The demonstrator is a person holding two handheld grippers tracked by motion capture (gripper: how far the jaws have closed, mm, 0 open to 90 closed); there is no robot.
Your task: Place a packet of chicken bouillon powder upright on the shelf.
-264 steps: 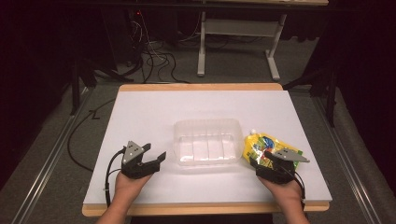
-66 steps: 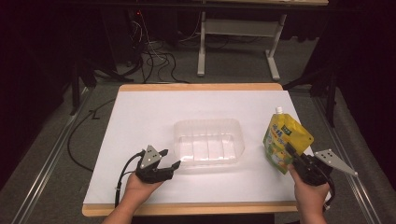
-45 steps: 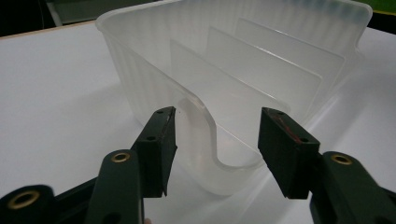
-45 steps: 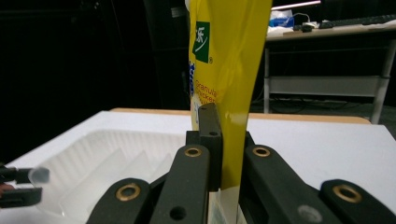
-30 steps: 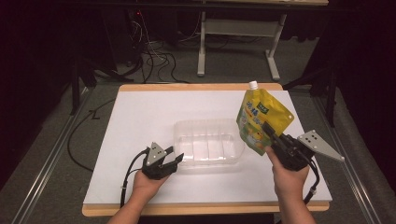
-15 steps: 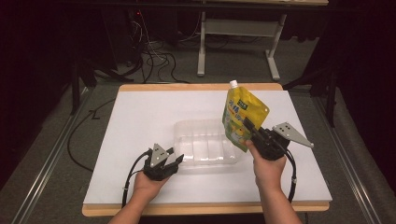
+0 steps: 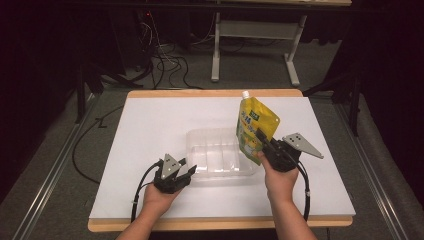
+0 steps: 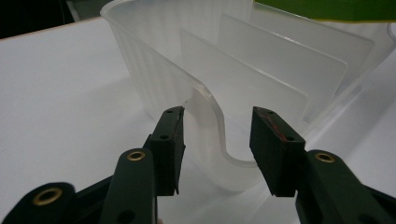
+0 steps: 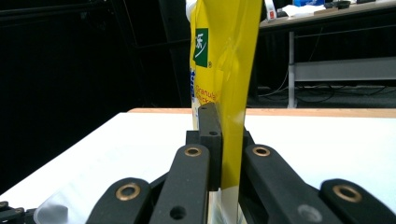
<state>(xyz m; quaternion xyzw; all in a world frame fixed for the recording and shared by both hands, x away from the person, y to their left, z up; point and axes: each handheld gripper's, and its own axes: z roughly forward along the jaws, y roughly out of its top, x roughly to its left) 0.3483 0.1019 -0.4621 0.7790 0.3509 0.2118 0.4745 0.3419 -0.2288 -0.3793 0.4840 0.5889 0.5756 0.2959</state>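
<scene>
Clear tray [image 7: 220,155] on white table [image 7: 150,125]

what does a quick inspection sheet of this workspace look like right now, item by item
surface: white table top with a wood edge, bare apart from the job's things
job's things: clear plastic container with dividers, open top; yellow spouted pouch held upright over its right end
clutter: nothing seen
grippers: left hand-held gripper open, jaws either side of the container's corner rim; right hand-held gripper shut on the pouch
cables: black gripper cables trail off the near edge; floor cables beyond the table
surroundings: dark room, grey table frame behind
</scene>
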